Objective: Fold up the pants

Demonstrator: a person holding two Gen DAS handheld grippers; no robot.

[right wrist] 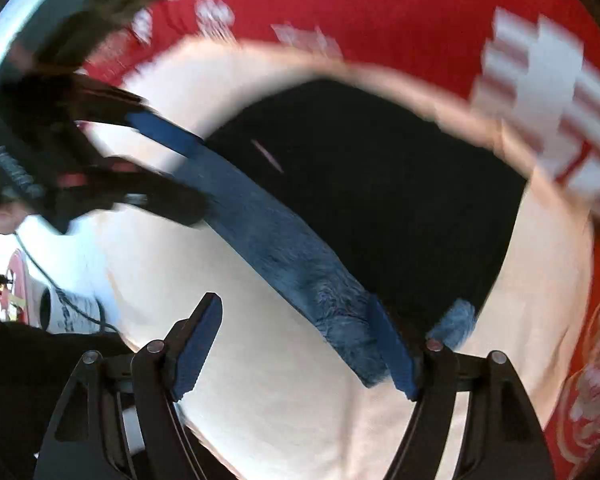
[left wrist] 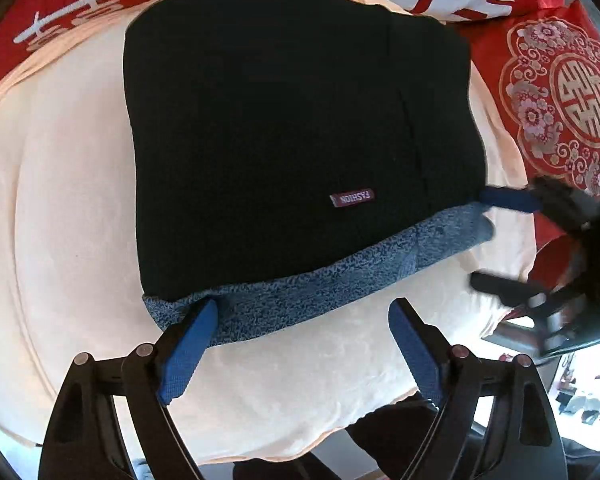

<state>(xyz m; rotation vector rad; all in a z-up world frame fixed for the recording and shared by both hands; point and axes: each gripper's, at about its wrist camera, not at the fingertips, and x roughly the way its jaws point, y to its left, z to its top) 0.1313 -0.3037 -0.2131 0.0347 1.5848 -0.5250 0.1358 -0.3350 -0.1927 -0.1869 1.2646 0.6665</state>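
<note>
Pants [left wrist: 284, 132], black outside with a blue-grey fleecy lining, lie folded into a compact block on a cream blanket [left wrist: 72, 208]. The lining shows as a band along the near edge [left wrist: 300, 300], and a small maroon label reading FASHION [left wrist: 353, 199] sits just above that band. The block's long axis appears to run away from the left camera, its lined edge turned toward that camera. The legs and waistband are hidden inside the fold.

The left tongs [left wrist: 304, 344] are spread wide, holding nothing, one blue pad touching or overlapping the lining band. The right tongs [right wrist: 296, 344] are likewise spread apart, one pad against the corner of the lining; this view is heavily motion-blurred.

A red bedspread with white characters [left wrist: 76, 12] surrounds the blanket, beside a red embroidered cushion [left wrist: 556, 100].
</note>
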